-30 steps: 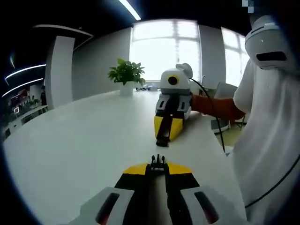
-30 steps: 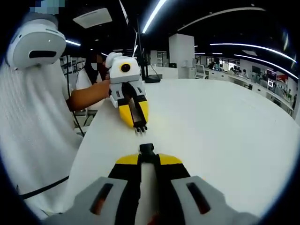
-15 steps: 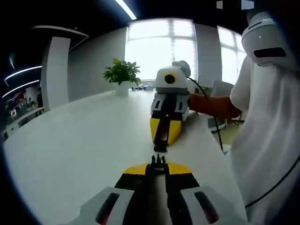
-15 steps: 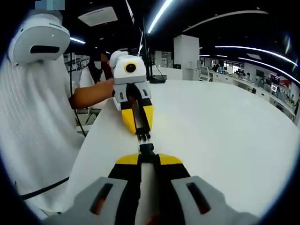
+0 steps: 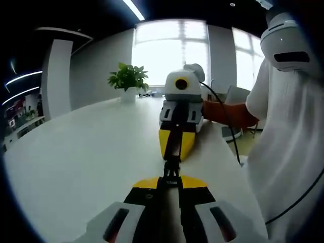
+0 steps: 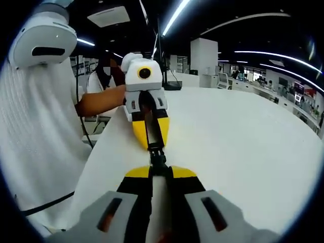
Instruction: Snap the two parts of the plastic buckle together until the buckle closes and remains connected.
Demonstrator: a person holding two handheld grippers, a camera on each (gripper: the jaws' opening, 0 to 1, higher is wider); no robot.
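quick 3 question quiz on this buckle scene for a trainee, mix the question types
1. True or false: the buckle halves are far apart.
2. The left gripper is: A open, B shut on its buckle half, C lying on the table.
3. What stands at the table's far end in the left gripper view?

Key:
1. False: they meet tip to tip between the left gripper and the right gripper.
2. B.
3. A potted plant.

There is no text, label, brand, number or sign that can be read in the left gripper view or in the right gripper view; all surfaces look plain or are too blurred.
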